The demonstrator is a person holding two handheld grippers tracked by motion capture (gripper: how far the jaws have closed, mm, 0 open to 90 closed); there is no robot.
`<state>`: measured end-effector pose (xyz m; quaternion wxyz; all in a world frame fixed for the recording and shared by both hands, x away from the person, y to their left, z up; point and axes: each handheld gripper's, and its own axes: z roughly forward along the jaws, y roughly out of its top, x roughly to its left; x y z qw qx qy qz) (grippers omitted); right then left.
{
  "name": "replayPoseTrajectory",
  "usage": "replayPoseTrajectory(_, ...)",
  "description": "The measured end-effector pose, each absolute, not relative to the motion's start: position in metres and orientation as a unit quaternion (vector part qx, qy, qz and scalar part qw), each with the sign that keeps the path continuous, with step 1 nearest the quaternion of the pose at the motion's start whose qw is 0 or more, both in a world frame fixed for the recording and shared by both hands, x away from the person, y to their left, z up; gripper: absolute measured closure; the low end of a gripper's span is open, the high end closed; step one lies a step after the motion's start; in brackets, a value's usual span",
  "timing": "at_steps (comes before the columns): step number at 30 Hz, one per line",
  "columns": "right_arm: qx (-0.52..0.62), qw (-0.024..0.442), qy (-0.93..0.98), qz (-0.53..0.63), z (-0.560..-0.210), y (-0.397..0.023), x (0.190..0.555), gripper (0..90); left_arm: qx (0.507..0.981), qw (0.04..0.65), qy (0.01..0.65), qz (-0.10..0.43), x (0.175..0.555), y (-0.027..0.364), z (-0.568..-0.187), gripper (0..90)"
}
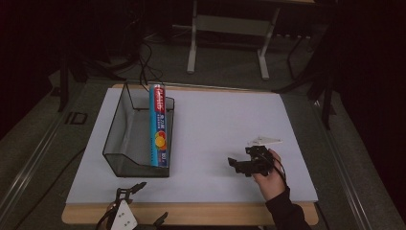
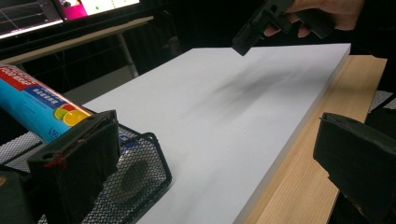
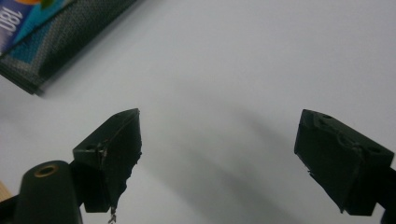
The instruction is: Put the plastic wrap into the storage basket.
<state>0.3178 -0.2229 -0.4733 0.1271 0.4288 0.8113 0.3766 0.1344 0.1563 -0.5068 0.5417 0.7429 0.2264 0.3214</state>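
A black wire-mesh basket [image 1: 124, 139] stands at the left of the white board [image 1: 225, 120]. A long blue box of wrap [image 1: 158, 127] lies tilted in it along its right wall. My right gripper [image 1: 240, 159], held in a hand, hovers low over the board's right part with its jaws open and empty; in the right gripper view [image 3: 224, 149] bare board lies between them, and the basket [image 3: 70, 44] with the box [image 3: 16, 23] sits at the upper left. My left gripper [image 1: 149, 203] rests open at the front edge, with the basket [image 2: 140, 172] and box [image 2: 37, 107] just beyond its left jaw.
The board lies on a wooden table whose edge [image 1: 215, 213] shows at the front. Behind the table stand the white legs of another table [image 1: 227, 28], with cables on the floor. A lit monitor [image 2: 70, 9] glows at the far side in the left gripper view.
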Motion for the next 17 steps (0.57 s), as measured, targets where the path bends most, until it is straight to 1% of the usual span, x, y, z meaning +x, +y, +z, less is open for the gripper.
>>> replayPoseTrajectory(2,0.429,0.127,0.811,0.376,-0.474,-0.223,0.317,14.7,0.744,0.541,0.225,0.321,0.134,0.156,-0.507,1.3)
replayPoseTrajectory(10,0.41,0.152,0.82,0.369,-0.484,-0.219,0.316,14.7,0.744,0.544,0.223,0.318,0.134,0.158,-0.506,1.3)
replayPoseTrajectory(17,0.41,0.155,0.824,0.359,-0.489,-0.218,0.318,14.7,0.746,0.542,0.22,0.317,0.133,0.157,-0.506,1.3)
